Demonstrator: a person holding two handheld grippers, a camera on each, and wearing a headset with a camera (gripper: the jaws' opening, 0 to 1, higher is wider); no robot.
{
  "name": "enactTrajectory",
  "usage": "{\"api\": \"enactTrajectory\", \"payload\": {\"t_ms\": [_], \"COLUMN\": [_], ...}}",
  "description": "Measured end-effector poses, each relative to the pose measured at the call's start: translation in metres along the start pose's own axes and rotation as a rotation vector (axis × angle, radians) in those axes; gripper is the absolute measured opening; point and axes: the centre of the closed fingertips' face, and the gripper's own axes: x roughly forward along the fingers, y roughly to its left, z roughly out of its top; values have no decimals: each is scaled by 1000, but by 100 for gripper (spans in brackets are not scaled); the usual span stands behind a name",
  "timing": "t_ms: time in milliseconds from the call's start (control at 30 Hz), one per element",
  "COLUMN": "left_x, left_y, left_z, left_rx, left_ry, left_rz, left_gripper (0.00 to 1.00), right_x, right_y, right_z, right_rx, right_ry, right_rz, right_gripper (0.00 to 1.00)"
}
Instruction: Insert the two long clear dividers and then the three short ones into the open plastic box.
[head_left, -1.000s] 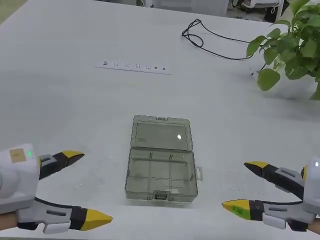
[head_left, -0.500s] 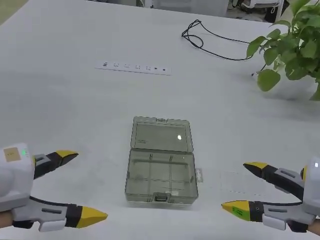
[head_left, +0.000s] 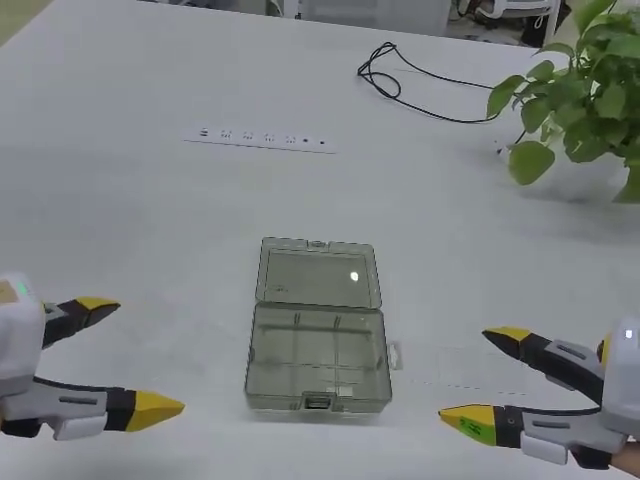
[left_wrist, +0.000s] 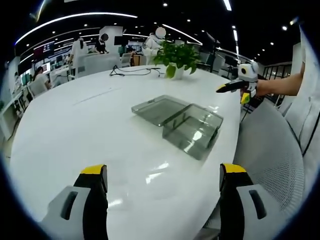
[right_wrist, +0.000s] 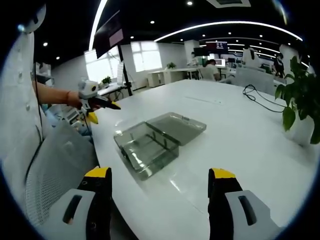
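Left tongs (head_left: 150, 355) and right tongs (head_left: 463, 373) both gape empty, so we should pinch one of the faint dividers (head_left: 468, 358) at lower right, beside the box (head_left: 300, 398), by its edge.

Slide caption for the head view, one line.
Open box on a white table, flanked by the left gripper and right gripper, both open and empty.

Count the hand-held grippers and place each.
2. The left hand-held gripper sits left of the open box, the right hand-held gripper right of it; both open, holding nothing.
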Motion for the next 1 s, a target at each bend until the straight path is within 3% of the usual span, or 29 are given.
{"api": "enactTrajectory", "payload": {"t_ms": [100,333,567,733,900,1000], "left_x": [0,1,1,2,1,4], "left_y": [10,33,54,65,71,72], "left_z": [-5,-10,-20,-27,-38,-42], "left_rx": [-31,-61,-107,-129,-160,-172], "left_ry": [37,74,156,197,274,293], "left_rz": [25,81,150,180,204,202], "left_gripper": [91,85,76,70,62,59], "right_x": [0,-1,-1,0,1,1], "right_y": [0,0,-2,-3,-4,-4], "right_z": [0,-2,-2,-3,-4,-4], "right_rx": [2,11,19,24,31,35], "right_ry": [-1,-2,-6,-9,-13,-13], "right_rz": [0,-5,-11,-13,-17,-16], "right_gripper": [79,79,79,78,78,78]}}
